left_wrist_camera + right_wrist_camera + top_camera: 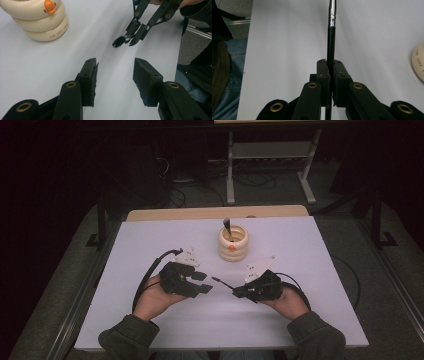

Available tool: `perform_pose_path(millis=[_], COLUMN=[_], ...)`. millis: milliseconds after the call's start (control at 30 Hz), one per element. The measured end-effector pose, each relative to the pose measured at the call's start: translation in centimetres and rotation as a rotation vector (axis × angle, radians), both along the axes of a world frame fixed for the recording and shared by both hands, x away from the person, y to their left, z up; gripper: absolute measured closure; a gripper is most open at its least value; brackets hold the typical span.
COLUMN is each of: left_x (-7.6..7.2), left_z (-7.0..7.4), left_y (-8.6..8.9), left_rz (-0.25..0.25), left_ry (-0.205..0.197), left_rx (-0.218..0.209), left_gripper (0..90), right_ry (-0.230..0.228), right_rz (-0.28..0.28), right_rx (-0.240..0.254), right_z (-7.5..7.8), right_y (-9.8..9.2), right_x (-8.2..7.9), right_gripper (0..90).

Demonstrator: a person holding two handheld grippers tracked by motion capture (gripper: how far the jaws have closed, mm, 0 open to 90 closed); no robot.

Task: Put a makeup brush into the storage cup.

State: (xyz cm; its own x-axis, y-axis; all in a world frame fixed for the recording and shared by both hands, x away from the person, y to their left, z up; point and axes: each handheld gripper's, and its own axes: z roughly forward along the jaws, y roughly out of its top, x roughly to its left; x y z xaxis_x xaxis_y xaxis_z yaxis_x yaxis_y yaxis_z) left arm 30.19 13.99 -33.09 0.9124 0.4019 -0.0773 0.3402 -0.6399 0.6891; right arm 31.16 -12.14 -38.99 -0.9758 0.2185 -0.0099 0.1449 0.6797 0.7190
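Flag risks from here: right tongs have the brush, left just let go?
1. The right tongs pinch the thin brush low on its handle, so it could pivot or slip.
2. The cup already holds a brush; the new one may snag it.
3. The open left tongs sit close to the bristles and could knock them.

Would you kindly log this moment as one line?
right tool: shut on brush | left tool: open, empty | holder: on table, one brush inside
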Motion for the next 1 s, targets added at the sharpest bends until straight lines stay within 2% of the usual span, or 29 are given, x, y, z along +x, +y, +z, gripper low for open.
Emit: perform_pose_path(millis=[200, 267, 400, 633, 733, 833, 867, 1000], left_x=[-0.1, -0.2, -0.1, -0.1, 0.0, 0.0, 0.1, 0.1], left_z=[-0.2, -0.2, -0.2, -0.1, 0.0, 0.0, 0.0, 0.0], left_y=[-0.1, -0.2, -0.2, -0.3, -0.3, -0.3, -0.3, -0.3], left_rz=[-0.007, -0.012, -0.013, -0.035, -0.041, -0.041, -0.044, -0.048], left_ry=[0.014, 0.01, 0.03, 0.054, 0.054, 0.058, 0.063, 0.07], left_rx=[-0.017, -0.038, -0.072, -0.119, -0.132, -0.139, -0.141, -0.154], left_gripper=[54.0, 55.7, 57.3, 60.7, 63.7, 67.6, 68.9, 76.2], right_ry=[0.012, 0.0, 0.001, 0.002, 0.017, 0.006, 0.018, 0.018], right_rz=[-0.006, -0.001, 0.005, 0.019, 0.019, 0.028, 0.025, 0.032], right_rx=[0.048, 0.067, 0.098, 0.132, 0.147, 0.156, 0.164, 0.176], right_z=[0.8, 1.3, 1.8, 1.8, 1.7, 1.6, 1.6, 1.5], right_y=[0.3, 0.6, 1.1, 1.9, 2.3, 2.4, 2.5, 2.7], right_x=[-0.2, -0.2, -0.3, -0.3, -0.5, -0.4, -0.5, -0.6], right_gripper=[84.3, 84.2, 84.2, 84.2, 84.2, 84.1, 84.0, 83.9])
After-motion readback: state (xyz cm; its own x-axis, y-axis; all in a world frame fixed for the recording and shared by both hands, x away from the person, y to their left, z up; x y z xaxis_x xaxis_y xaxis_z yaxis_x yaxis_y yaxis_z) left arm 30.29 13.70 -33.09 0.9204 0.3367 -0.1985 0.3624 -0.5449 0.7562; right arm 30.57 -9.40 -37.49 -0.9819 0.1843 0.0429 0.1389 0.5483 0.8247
